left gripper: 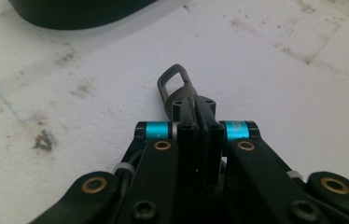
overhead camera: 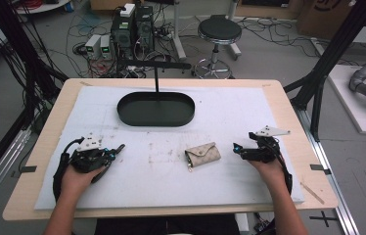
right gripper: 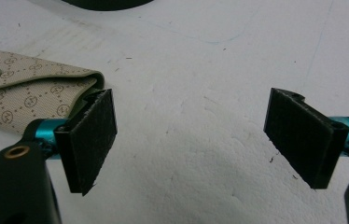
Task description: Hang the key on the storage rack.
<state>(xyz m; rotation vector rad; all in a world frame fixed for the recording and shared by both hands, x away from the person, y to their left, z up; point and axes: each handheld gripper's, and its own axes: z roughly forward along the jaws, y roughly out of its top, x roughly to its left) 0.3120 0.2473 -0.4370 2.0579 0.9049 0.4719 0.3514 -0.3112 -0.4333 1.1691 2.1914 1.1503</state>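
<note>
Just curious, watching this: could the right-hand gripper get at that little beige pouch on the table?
Probably yes. The right gripper has its jaws open, the beige pouch lies just beside it on the white mat, and nothing stands between them.

The lower part of the dark metal clasp [left gripper: 176, 86] is hidden between the closed jaws of the left gripper [left gripper: 198, 116]; what it hangs from cannot be told. Left of the right gripper [right gripper: 191, 135], the beige pouch [right gripper: 28, 95] is cut by the frame edge. Ahead of both grippers, the black tray [left gripper: 79, 11] is cropped at top.
</note>
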